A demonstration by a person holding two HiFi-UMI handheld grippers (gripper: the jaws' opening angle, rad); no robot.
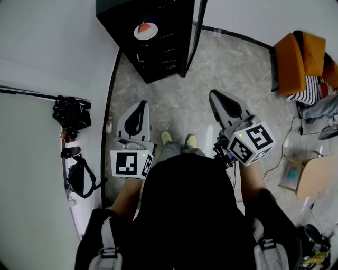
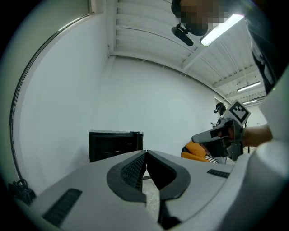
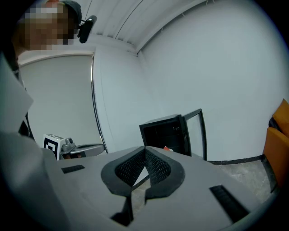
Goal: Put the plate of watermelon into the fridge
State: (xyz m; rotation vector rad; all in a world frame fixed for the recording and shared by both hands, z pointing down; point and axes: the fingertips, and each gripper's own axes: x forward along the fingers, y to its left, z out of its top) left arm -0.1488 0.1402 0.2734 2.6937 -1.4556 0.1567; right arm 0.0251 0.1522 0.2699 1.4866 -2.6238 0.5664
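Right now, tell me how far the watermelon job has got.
Done, it appears: the plate of watermelon sits on a shelf inside the fridge. In hand: nothing; the left gripper and right gripper are both shut and empty, away from the fridge. Left: its door stands open, so probably closing it.

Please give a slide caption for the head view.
Left gripper and right gripper, both shut and empty, face the open black fridge with the watermelon plate.
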